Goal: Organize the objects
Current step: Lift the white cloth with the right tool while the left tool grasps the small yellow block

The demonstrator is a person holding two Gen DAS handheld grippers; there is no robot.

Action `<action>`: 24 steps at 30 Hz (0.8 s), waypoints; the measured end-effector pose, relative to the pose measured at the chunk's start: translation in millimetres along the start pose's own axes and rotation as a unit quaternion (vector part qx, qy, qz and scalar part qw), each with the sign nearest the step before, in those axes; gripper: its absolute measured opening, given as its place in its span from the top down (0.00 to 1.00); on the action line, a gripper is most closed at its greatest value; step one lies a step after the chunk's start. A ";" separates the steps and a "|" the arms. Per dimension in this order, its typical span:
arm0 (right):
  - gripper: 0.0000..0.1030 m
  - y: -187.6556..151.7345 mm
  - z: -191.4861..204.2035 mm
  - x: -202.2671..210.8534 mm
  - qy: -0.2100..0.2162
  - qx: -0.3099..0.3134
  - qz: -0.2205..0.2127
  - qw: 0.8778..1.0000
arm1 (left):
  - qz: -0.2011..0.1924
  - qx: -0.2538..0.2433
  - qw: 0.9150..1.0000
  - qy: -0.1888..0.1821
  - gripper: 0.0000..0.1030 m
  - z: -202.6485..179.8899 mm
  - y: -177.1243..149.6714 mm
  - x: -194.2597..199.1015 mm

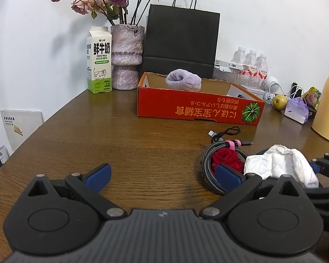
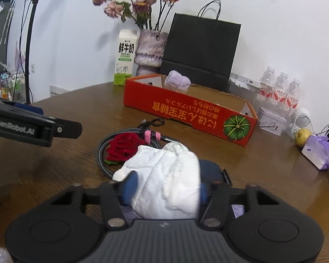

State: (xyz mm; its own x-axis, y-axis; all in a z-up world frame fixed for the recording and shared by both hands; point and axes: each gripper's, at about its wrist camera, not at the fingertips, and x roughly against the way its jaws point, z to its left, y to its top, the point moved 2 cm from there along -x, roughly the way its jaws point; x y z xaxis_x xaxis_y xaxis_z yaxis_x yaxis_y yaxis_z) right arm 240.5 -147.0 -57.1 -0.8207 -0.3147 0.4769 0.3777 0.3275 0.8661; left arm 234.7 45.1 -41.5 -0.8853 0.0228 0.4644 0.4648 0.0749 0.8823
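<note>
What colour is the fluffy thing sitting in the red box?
Light purple; the fluffy towel shows best in the left wrist view.

Brown wooden table point(image 1: 142, 153) against white wall point(image 1: 263, 17)

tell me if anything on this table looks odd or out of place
The red box sits with its printing upside down. Loose on the wood in front of it lie a coiled cable and a red fabric rose. The right tongs grip crumpled white paper.
</note>
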 end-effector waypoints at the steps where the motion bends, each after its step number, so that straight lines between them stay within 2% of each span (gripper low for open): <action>1: 0.70 -0.9 -2.0 2.6 0.010 -0.008 -0.003 1.000 | 0.000 0.000 1.000 0.000 0.00 0.0 0.0 -0.2; 4: 0.79 -3.2 -8.3 10.9 0.027 -0.029 -0.019 0.999 | 0.002 0.000 1.000 0.001 0.00 0.5 -0.3 -1.2; 9: 0.87 -5.7 -16.2 20.9 0.048 -0.053 -0.044 0.996 | 0.003 -0.001 1.000 0.003 0.00 0.3 -0.7 -2.4; 14: 0.89 -7.5 -23.9 27.2 0.070 -0.082 -0.062 0.992 | 0.006 -0.002 1.000 0.006 0.00 -1.6 -1.6 -3.3; 24: 0.89 -9.4 -48.8 40.8 0.067 -0.143 -0.102 0.982 | 0.014 -0.007 1.000 0.013 0.00 -6.3 -4.5 -4.2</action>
State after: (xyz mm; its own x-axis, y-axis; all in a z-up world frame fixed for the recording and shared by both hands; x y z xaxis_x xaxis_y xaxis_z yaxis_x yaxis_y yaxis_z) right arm 224.4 -206.4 -38.4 -0.8350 -0.4694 0.2873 0.3312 -0.0118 0.9435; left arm 236.4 38.4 -46.9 -0.8714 -0.0013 0.4907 0.4897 0.0604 0.8698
